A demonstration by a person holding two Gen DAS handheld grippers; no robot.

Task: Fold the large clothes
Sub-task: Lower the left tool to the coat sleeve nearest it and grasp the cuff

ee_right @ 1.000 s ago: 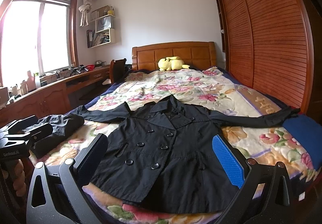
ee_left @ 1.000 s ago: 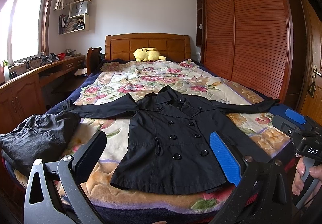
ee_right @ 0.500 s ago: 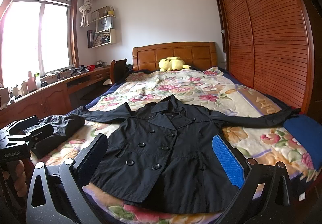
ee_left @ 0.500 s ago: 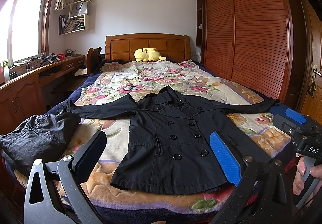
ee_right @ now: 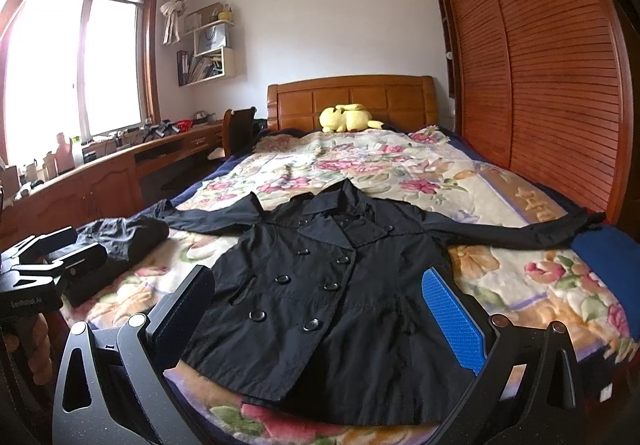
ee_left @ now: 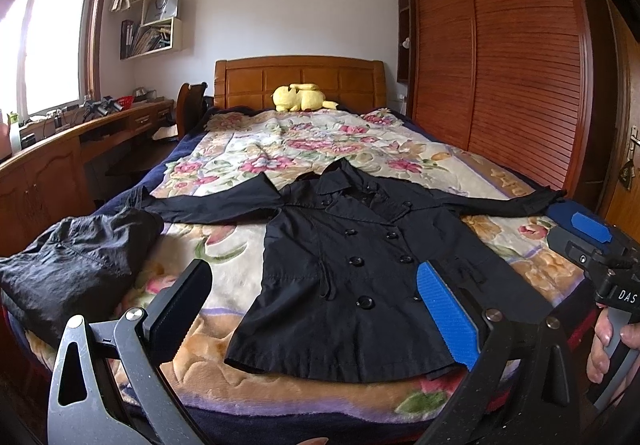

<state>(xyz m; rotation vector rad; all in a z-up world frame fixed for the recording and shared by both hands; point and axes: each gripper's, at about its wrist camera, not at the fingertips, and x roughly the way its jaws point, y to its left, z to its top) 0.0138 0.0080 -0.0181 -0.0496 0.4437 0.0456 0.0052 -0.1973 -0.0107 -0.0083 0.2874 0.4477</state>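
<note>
A black double-breasted coat (ee_left: 360,261) lies flat and face up on the flowered bedspread (ee_left: 296,141), both sleeves spread out sideways; it also shows in the right wrist view (ee_right: 320,285). My left gripper (ee_left: 316,309) is open and empty, held above the coat's hem at the foot of the bed. My right gripper (ee_right: 320,313) is open and empty, also above the hem. The right gripper also shows at the right edge of the left wrist view (ee_left: 592,245), and the left gripper at the left edge of the right wrist view (ee_right: 40,265).
A second black garment (ee_left: 76,261) lies bunched at the bed's near left corner. A yellow plush toy (ee_left: 300,97) sits by the headboard. A wooden desk (ee_left: 60,157) runs along the left; a slatted wardrobe (ee_left: 512,77) stands on the right.
</note>
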